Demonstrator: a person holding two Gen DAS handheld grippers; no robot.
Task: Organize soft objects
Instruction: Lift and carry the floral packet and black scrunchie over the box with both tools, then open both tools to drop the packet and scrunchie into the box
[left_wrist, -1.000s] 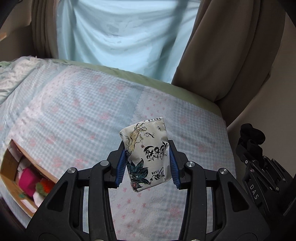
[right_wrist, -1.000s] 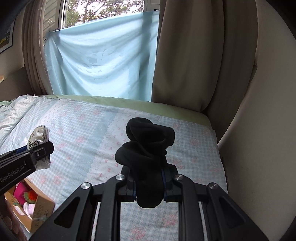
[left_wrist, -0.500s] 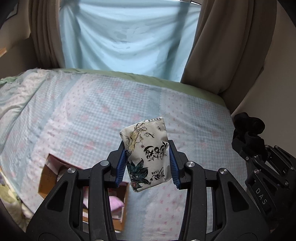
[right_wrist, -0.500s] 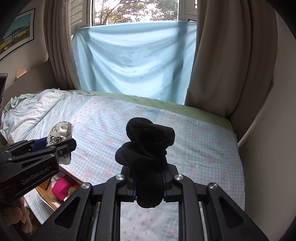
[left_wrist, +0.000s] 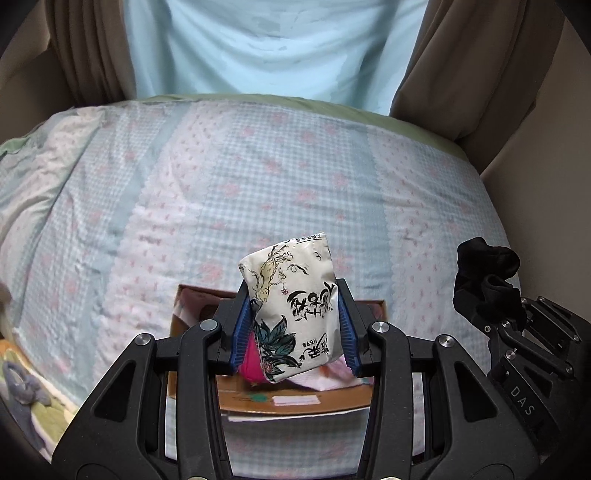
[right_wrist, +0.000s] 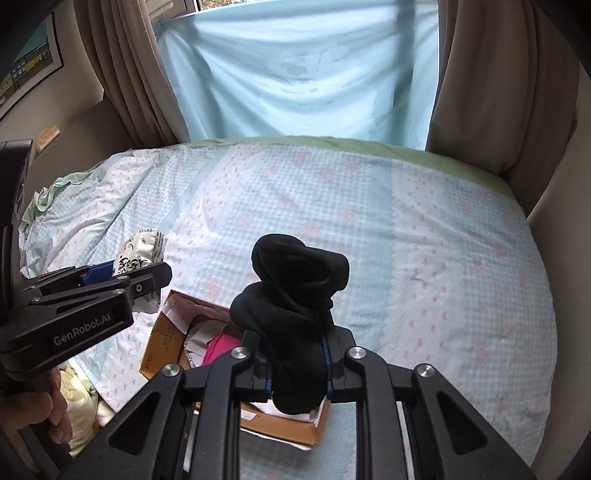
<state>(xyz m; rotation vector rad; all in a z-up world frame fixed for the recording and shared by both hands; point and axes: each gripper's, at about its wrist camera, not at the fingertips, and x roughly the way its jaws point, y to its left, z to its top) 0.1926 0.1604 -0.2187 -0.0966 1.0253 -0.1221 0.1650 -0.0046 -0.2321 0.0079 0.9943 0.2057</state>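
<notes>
My left gripper (left_wrist: 293, 332) is shut on a white tissue pack (left_wrist: 293, 306) printed with black characters and leaves, and holds it in the air above an open cardboard box (left_wrist: 295, 400) on the bed. The box holds a pink soft object (left_wrist: 251, 363) and pale cloth. My right gripper (right_wrist: 297, 365) is shut on a bundled black sock (right_wrist: 293, 314) and holds it above the same box (right_wrist: 162, 343). The left gripper with the pack (right_wrist: 142, 253) shows at the left of the right wrist view. The sock (left_wrist: 485, 277) shows at the right of the left wrist view.
The bed has a light blue checked sheet (left_wrist: 258, 184) with pink flowers. A blue cloth (right_wrist: 295, 74) and brown curtains (right_wrist: 476, 81) hang behind it. A beige wall (right_wrist: 554, 206) borders the bed on the right. Crumpled bedding (right_wrist: 74, 199) lies at the left.
Both grippers have moved left and tilted down with their loads still held. The cardboard box has come from the lower left to sit under both grippers.
</notes>
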